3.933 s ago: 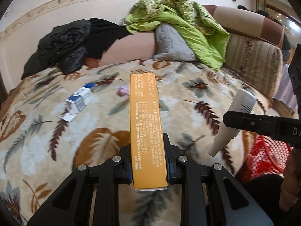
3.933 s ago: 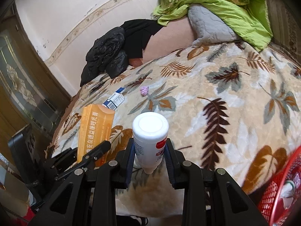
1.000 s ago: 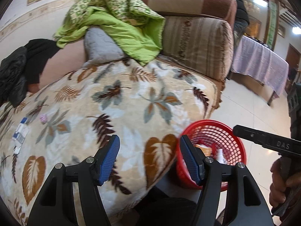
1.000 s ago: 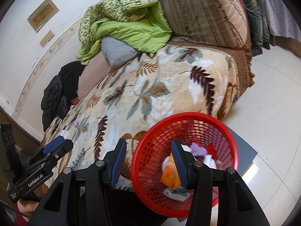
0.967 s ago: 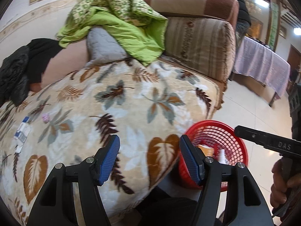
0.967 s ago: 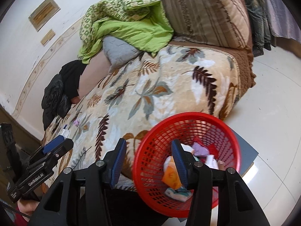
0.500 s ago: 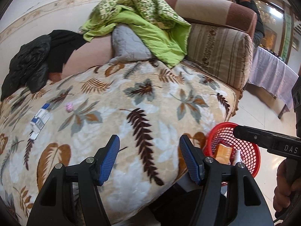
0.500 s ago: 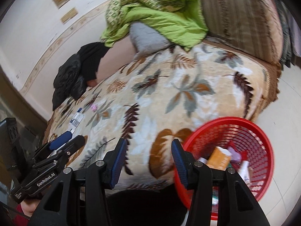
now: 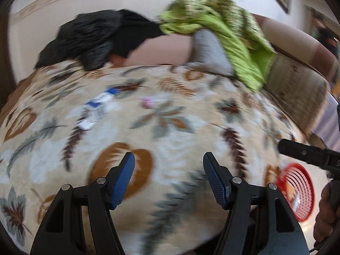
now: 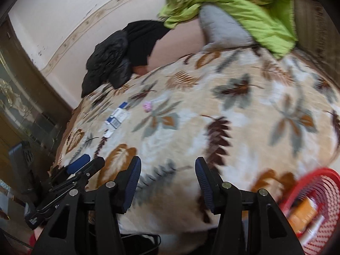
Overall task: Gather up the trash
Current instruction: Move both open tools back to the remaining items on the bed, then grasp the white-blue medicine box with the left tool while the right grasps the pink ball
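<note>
Both tongs, left and right, spread, seemingly above blanket edge.

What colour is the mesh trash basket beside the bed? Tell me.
Red: the plastic mesh trash basket shows best in the right wrist view.

Both views were smeared by motion blur. The print on the blue-and-white carton could not be read, and the small pink scrap could not be identified. The red basket was cut off by the right wrist view's edge, its contents only partly seen.
</note>
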`<state>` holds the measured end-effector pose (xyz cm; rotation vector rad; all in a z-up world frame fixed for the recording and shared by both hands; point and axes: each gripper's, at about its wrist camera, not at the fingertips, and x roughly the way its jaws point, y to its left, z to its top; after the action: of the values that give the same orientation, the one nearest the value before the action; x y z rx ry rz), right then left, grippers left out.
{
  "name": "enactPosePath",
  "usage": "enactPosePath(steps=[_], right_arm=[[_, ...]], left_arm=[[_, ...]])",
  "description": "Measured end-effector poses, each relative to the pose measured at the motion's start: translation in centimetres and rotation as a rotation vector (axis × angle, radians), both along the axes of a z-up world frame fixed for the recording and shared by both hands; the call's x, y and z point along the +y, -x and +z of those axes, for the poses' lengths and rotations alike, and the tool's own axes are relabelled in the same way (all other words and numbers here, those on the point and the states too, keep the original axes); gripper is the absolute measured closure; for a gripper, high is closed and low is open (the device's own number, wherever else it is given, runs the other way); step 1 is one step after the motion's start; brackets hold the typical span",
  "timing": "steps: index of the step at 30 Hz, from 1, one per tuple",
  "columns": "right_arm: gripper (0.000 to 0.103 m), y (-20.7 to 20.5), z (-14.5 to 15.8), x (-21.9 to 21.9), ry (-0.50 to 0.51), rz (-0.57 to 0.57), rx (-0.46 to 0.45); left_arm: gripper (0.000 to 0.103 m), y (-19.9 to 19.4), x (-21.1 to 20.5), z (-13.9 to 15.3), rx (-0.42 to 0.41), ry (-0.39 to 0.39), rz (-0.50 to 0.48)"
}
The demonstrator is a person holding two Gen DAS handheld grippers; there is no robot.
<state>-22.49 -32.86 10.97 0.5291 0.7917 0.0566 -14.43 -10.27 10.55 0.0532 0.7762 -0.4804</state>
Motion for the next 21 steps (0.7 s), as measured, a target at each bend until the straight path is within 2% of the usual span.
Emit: enactPosePath(steps=[5,10,14,17,21], right_arm=[[0.046,-6.6,-1.1,2.6,-0.017,0.060,0.020],[0.046,-14.1,-3.2,4.6,-0.036,0.082,0.066],[0.046,-20.7,-5.2,5.6,-0.033,0.070,0.105],[0.046,-24.8,-6.8,6.1,-0.078,0.065,0.128],[0.048,-28.6,-8.1,6.9,-0.059,0.067,0.146]], left_arm=[[0.037,-4.1,5.5,-2.1,0.054,0.031,0.140],[0.037,-7.3,8.6,-3.3,0.089,0.039,0.205],[0.037,-9.9,9.7,-3.2,0.104,0.046,0.215],[0.037,-12.0,9.9,-3.2,0.111,0.045,0.199],[0.037,-14.7,9.6,-2.8,0.105,0.033,0.162]])
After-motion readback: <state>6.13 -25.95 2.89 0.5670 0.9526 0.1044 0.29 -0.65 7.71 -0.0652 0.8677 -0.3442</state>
